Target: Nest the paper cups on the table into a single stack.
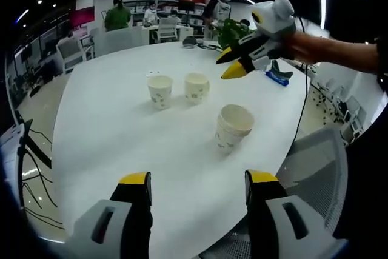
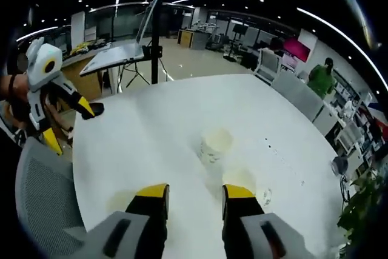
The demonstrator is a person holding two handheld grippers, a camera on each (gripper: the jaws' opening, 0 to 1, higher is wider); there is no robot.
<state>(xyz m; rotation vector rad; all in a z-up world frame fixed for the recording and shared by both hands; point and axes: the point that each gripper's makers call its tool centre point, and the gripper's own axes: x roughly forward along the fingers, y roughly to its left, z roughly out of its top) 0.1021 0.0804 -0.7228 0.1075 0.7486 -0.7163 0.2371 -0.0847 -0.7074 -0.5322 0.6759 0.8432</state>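
The right gripper [image 1: 233, 65] is held above the table [image 1: 109, 131], jaws parted and nothing between them, poised beyond the two single cups as though one is about to be chosen, while the left gripper [image 1: 197, 186] is kept low at the table's near edge, jaws likewise apart and empty. Three pale paper cups are seen on the table: a partly nested stack [image 1: 233, 127] nearest the left gripper, tilted slightly, and two upright speckled singles, one cup [image 1: 160, 91] just beside the other cup [image 1: 196, 87], further in toward the table's middle.
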